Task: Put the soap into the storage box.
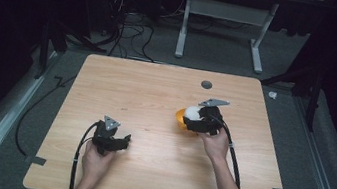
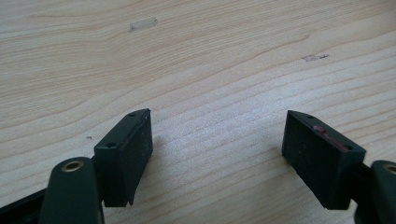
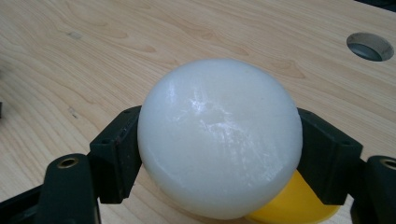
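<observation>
White ball [image 3: 219, 135]: you have one, round and glossy, clamped between the two jaws of your right gripper [image 3: 219, 154] and held over the table's [image 1: 156, 97] right half. Nearest you, your left hand [image 1: 96, 159] holds the left gripper [image 2: 217, 154] low at the near left, jaws spread wide with bare wood between them. Your right hand [image 1: 214, 144] is farther in. One yellow dish-like piece [image 3: 292, 205] sits just under the ball; whether they touch is unclear. One round grommet hole [image 1: 206, 84] lies at the far edge. Beyond are one white table frame [image 1: 226, 17] and floor cables [image 1: 125, 32].
</observation>
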The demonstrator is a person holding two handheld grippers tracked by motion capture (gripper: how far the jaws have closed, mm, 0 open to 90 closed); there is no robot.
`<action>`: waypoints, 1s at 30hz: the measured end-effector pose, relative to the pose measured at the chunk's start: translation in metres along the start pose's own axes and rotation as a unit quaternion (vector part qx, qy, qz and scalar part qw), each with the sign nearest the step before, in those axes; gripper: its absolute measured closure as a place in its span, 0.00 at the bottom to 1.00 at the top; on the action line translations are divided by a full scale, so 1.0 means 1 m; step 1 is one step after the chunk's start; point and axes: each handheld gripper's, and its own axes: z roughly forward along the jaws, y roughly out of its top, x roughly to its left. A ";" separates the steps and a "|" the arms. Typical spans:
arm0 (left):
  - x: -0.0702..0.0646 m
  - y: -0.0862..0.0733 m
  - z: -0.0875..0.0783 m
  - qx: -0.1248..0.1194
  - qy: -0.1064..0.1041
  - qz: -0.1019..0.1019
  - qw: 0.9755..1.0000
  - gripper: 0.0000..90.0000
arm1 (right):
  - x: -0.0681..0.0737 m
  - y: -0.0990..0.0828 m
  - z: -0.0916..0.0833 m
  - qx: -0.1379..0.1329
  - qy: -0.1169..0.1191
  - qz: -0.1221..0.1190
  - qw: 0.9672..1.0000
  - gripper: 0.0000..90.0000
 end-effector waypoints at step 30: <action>0.000 0.000 0.000 0.000 0.000 0.000 1.000 0.28 | -0.014 0.000 0.022 0.031 -0.015 0.028 0.999 0.28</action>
